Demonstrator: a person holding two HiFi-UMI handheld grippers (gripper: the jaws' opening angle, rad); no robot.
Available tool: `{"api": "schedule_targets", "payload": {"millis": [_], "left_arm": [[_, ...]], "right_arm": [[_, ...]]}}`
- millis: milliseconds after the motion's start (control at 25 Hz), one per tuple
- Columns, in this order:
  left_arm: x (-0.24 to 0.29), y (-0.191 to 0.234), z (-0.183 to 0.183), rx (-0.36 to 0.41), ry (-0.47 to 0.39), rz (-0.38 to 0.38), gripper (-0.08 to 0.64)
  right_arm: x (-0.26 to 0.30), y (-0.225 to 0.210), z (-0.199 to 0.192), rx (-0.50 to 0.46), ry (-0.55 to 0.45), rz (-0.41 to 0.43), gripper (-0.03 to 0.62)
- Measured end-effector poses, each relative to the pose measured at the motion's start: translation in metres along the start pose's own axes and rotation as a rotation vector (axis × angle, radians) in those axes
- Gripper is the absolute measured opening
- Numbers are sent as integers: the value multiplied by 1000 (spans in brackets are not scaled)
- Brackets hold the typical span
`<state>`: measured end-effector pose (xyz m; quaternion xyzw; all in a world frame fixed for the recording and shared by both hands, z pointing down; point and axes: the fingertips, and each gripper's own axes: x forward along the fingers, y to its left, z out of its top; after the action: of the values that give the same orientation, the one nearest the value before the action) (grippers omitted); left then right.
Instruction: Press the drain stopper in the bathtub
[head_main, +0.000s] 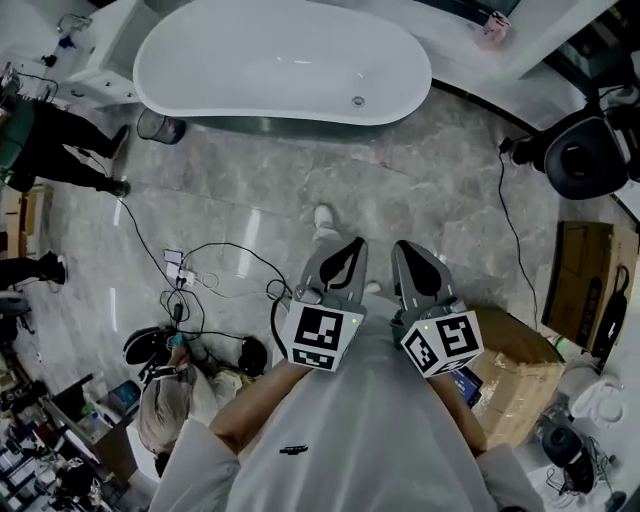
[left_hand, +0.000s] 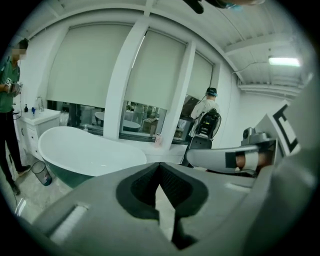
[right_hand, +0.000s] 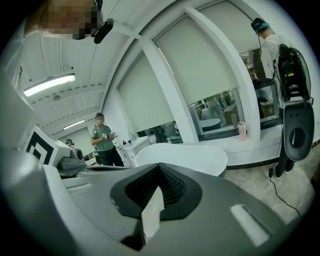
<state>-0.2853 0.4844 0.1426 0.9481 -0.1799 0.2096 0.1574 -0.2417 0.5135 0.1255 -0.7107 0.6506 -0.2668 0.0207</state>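
Fingers (head_main: 333, 268) closed, empty, left gripper (head_main: 354, 245) and right gripper (head_main: 403, 247) side by side, facing bathtub (head_main: 250, 60)

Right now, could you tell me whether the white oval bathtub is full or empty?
It looks empty: the head view shows the white oval bathtub with a bare floor, a small round drain stopper and no waterline.

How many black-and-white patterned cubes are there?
2. One marker cube rides the left gripper; the other cube rides the right gripper beside it. None hidden that I can tell.
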Motion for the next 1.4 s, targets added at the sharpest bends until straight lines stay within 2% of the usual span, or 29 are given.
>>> {"api": "schedule_targets", "payload": {"millis": [120,280,440,680,840,1040,1240,1400], "left_arm": [[28,39,36,20,-11,-33,0],[54,102,75,-3,-21,-46,0],[79,147,97,-13,-8,-59,0],[113,183,115,-40,5,-45,0],[146,200,125,-50,25,-25,0],[201,216,143,-64,53,27,0],[279,234,165,-107,107,109,0],[339,251,182,-127,137,172,0]], "right_arm": [[51,-6,27,7,5,-29,2],[113,-4,62,21,-3,-63,2],[165,-3,87,26,-10,-74,2],[214,-24,107,36,20,-75,2],[243,-52,124,42,28,-69,2],[284,-98,145,44,63,-23,2],[335,-167,169,-33,177,55,2],[379,-223,191,-39,271,112,2]]}}
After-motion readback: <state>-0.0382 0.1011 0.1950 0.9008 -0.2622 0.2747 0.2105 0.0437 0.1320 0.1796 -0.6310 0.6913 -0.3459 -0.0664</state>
